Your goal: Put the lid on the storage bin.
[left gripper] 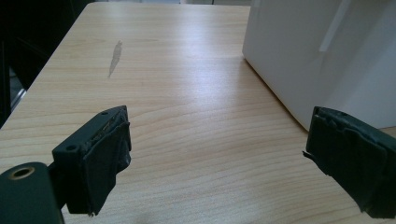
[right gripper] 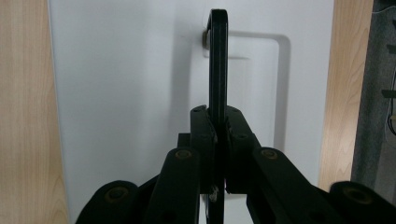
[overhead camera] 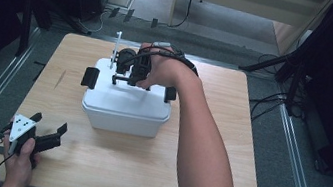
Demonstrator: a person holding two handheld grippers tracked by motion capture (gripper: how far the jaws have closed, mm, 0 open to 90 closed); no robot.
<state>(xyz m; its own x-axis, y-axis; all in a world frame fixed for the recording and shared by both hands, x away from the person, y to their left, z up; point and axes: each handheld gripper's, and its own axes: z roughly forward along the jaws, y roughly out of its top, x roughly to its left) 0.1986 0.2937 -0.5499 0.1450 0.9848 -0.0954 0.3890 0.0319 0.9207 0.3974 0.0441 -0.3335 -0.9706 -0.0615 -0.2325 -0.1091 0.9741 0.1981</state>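
Black handle (right gripper: 218, 65) upright on white box (overhead camera: 122, 104), long axis along lid.

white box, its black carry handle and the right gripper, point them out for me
white box (overhead camera: 123, 112), high view, front wall
black carry handle (right gripper: 217, 60), right gripper view, upright bar above the jaws
right gripper (right gripper: 218, 128), right gripper view, between the fingertips, shut on the handle

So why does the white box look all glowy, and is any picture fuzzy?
In the high view the white box catches the room light while the floor around the table stays dark. In the left gripper view a soft shine lies on the wood and the near jaw pads look blurry. In the right gripper view the black handle casts a grey shadow on the lid.
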